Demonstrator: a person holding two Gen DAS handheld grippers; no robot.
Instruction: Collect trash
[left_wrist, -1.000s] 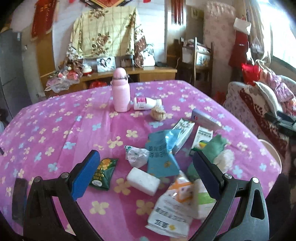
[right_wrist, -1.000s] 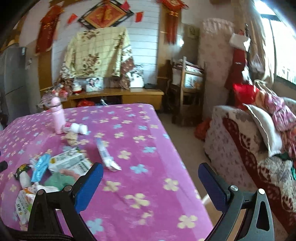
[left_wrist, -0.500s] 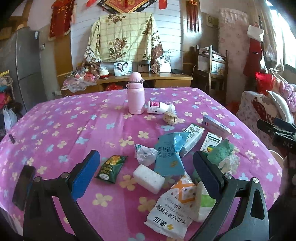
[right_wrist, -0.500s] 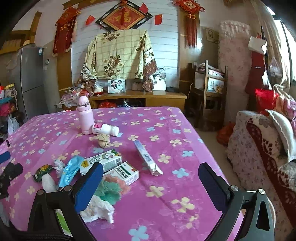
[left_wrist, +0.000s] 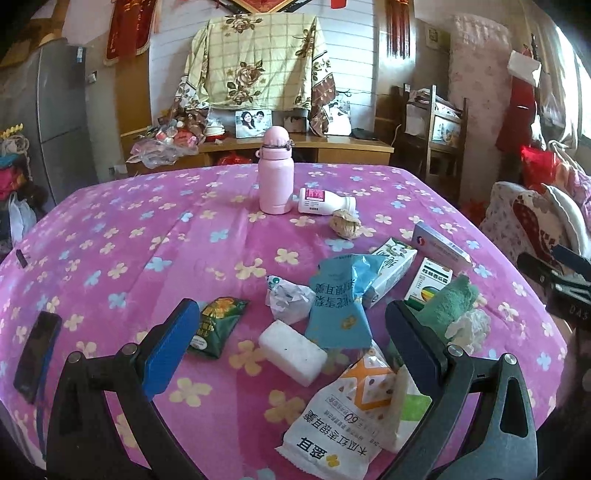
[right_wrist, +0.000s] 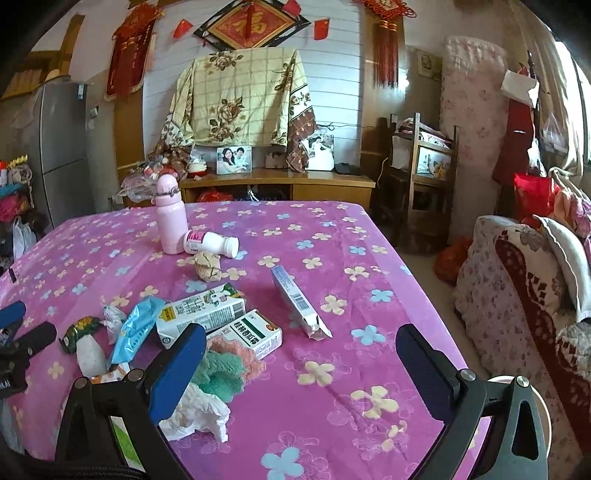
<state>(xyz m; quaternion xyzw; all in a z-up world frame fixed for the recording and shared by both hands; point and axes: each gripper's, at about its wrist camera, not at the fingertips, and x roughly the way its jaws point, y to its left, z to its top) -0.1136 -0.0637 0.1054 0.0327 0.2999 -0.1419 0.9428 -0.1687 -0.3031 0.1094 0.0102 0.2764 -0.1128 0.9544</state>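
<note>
Pink flowered table bears a pink flask, scattered wrappers and cartons.

A pink flask stands far on the flowered tablecloth. A phone lies near left. A sofa sits right.

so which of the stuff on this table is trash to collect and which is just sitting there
Trash:
- snack bag
- blue wrapper
- green packet
- crumpled tissue
- milk carton
- paper ball
- opened long box

Probably not trash:
- pink flask
- phone
- green cloth

Both tongs, left and right, are open and empty.
</note>
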